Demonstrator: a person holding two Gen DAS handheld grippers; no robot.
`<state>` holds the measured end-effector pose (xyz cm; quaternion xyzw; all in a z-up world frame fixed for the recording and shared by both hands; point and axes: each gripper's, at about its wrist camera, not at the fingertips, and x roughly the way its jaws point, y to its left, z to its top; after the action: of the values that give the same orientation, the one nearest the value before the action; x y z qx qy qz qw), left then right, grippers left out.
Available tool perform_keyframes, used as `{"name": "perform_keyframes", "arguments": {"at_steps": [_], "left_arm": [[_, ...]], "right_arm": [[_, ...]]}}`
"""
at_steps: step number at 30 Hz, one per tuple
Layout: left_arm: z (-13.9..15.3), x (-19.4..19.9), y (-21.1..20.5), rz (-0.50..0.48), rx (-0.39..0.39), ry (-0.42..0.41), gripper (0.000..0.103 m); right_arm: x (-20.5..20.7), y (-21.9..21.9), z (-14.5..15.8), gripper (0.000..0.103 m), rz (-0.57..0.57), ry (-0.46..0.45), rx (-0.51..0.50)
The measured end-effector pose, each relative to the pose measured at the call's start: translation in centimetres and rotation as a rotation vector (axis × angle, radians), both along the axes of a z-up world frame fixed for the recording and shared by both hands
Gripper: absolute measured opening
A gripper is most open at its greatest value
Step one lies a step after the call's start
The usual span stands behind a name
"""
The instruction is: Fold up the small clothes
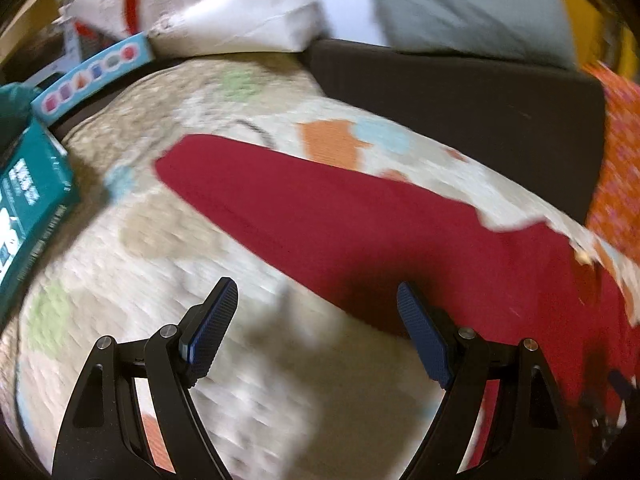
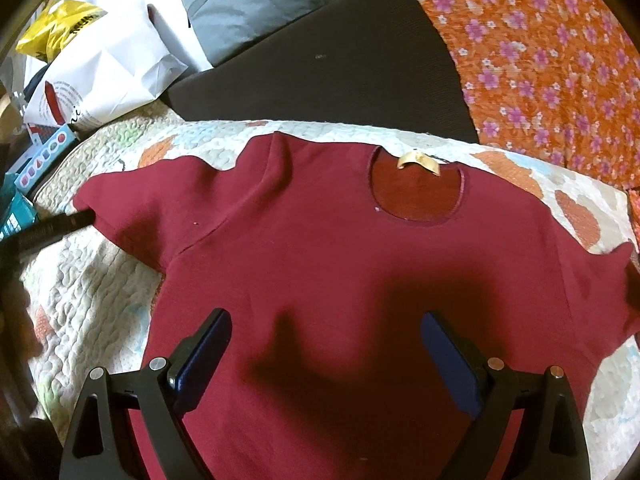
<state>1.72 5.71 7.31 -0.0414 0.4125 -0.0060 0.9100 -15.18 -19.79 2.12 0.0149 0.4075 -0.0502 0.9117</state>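
Note:
A small dark red t-shirt (image 2: 320, 260) lies spread flat on a patterned quilt (image 2: 88, 280), neck hole and tan label (image 2: 418, 162) at the far side. My right gripper (image 2: 326, 344) is open and empty, just above the shirt's chest. In the blurred left wrist view the shirt's left sleeve (image 1: 320, 208) stretches across the quilt (image 1: 132, 280). My left gripper (image 1: 318, 320) is open and empty, over the sleeve's near edge. A dark finger of the left gripper (image 2: 52, 228) shows at the sleeve's end in the right wrist view.
A dark cushion (image 2: 340, 72) and an orange flowered cloth (image 2: 540, 60) lie beyond the shirt. White bags (image 2: 108, 68), a grey bag (image 2: 272, 0) and boxes (image 1: 32, 192) crowd the far left.

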Motion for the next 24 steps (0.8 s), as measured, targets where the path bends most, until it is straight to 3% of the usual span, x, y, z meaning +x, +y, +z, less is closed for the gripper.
{"name": "perform_keyframes", "arguments": {"at_steps": [4, 11, 17, 19, 22, 23, 24], "left_arm": [[0.0, 3.0, 4.4, 0.115, 0.009, 0.009, 0.082], [-1.3, 7.5, 10.4, 0.277, -0.067, 0.051, 0.082], [-3.5, 10.5, 12.3, 0.334, -0.169, 0.085, 0.08], [-3.8, 10.8, 11.9, 0.35, -0.149, 0.074, 0.078], [-3.7, 11.9, 10.9, 0.314, -0.088, 0.055, 0.05], [-3.5, 12.0, 10.5, 0.302, -0.06, 0.053, 0.025], [-3.3, 12.1, 10.6, 0.282, -0.079, 0.048, 0.007]], "right_arm": [[1.1, 0.6, -0.2, 0.091, 0.024, -0.008, 0.012], [3.8, 1.7, -1.1, 0.085, 0.056, 0.014, -0.017], [4.9, 1.3, -2.4, 0.085, 0.052, 0.046, 0.002], [5.0, 1.1, -2.8, 0.085, 0.049, 0.059, 0.008], [4.8, 0.8, -2.6, 0.084, 0.047, 0.054, 0.019], [4.7, 0.7, -2.5, 0.084, 0.046, 0.051, 0.02], [4.5, 0.4, -2.1, 0.084, 0.042, 0.043, 0.022]]}}
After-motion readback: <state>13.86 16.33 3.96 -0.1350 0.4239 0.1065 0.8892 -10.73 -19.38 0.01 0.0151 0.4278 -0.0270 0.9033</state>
